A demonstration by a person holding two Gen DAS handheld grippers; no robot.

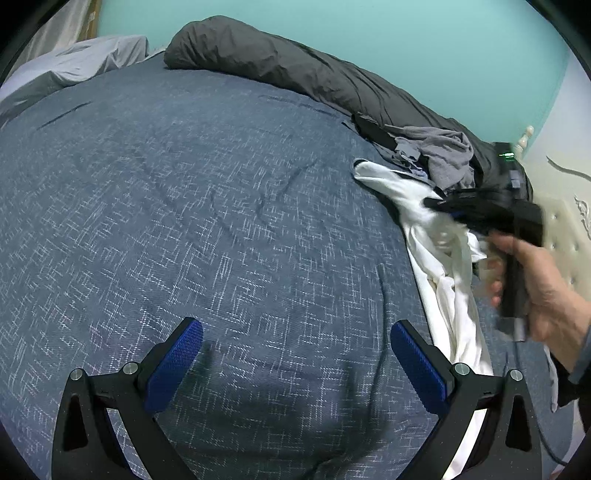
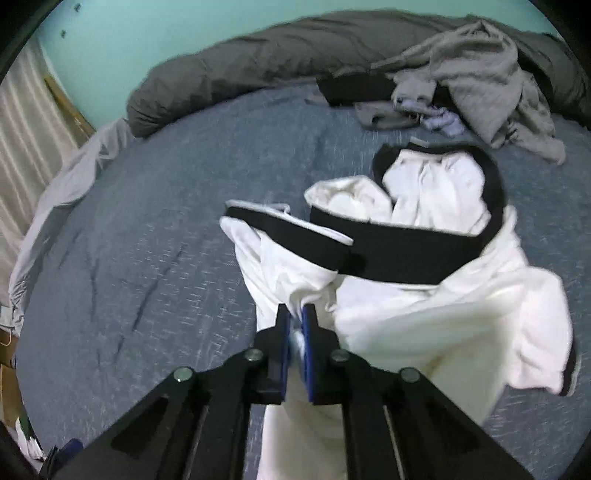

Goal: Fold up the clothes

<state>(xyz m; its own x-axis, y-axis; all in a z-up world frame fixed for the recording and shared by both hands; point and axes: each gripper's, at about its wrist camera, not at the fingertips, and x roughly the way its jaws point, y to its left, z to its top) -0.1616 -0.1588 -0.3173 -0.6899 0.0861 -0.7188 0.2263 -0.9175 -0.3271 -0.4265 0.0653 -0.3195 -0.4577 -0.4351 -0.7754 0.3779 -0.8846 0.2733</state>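
Right gripper (image 2: 295, 325) pinching white garment (image 2: 424, 314), bunched ahead, to drag toward bare bed (image 1: 221, 221); left gripper (image 1: 295, 354) spread, empty, waiting.

R gripper (image 2: 295, 323), jaws pinched on fold of white garment (image 2: 424, 314) w/ black trim bands, near centre; cloth bunched, partly lifted off blue bedspread (image 2: 147, 221). Grey clothes pile (image 2: 480, 74) far right. Dark grey duvet (image 2: 240, 70) rolled along far edge, by teal wall (image 2: 147, 29). Pale sheet (image 2: 74, 173) at left.
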